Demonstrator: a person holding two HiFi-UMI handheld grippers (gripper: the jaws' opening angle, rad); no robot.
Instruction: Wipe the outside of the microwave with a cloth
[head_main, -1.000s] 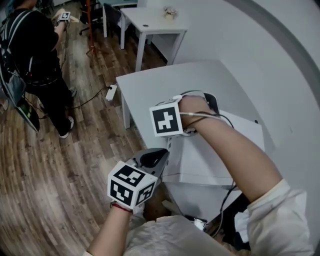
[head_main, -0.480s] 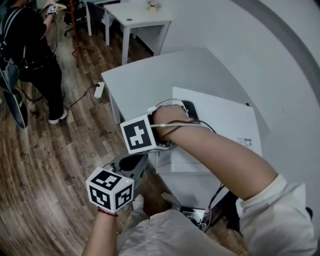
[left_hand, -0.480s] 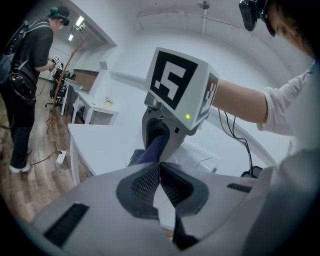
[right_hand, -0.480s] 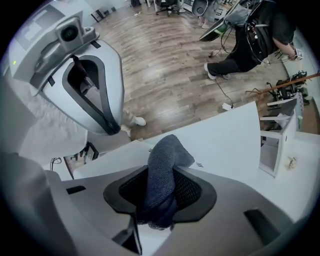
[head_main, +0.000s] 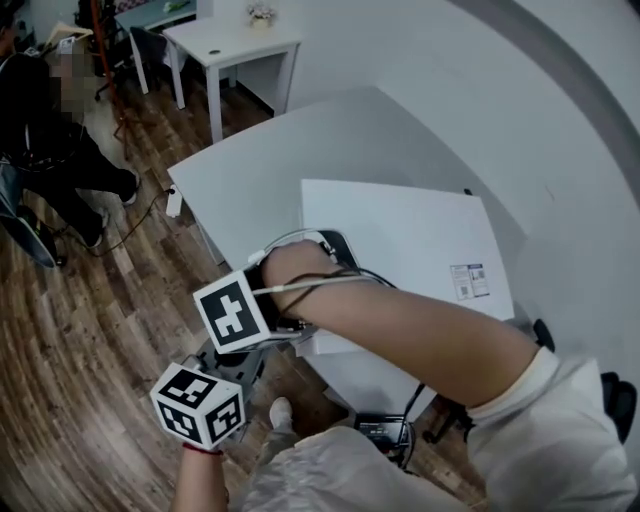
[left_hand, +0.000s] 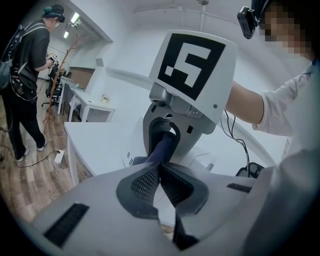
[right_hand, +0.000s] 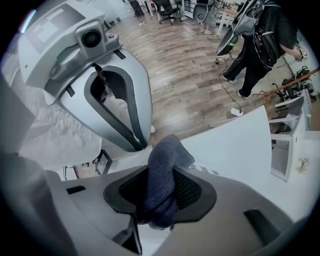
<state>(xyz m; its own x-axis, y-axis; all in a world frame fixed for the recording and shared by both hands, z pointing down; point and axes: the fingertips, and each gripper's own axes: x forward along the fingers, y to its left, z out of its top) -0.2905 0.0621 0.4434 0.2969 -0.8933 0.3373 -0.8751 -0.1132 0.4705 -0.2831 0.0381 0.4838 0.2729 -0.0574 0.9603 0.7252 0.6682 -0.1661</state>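
Observation:
The white microwave (head_main: 400, 240) sits on a grey-white table (head_main: 270, 170). My right gripper (head_main: 290, 325) points steeply down at the microwave's near left edge, shut on a dark blue cloth (right_hand: 165, 155) bunched between its pads; the right gripper (right_hand: 161, 187) shows the cloth's tip over the microwave (right_hand: 225, 150) by its vent slots. Whether the cloth touches the surface I cannot tell. My left gripper (head_main: 245, 358) hovers below and left of it, off the table, shut with nothing in it. The left gripper (left_hand: 159, 167) looks at the blue cloth (left_hand: 162, 147) hanging in the other gripper.
A person in dark clothes (head_main: 50, 130) stands on the wood floor at the upper left. A small white table (head_main: 230, 40) stands behind. A power strip (head_main: 172, 200) and cables lie on the floor by the table's corner. A black device (head_main: 385, 430) sits below the table's front.
The right gripper has slid down and left along the microwave's near edge with the cloth in it. The left gripper has drifted down and left with it. Both keep their jaw state.

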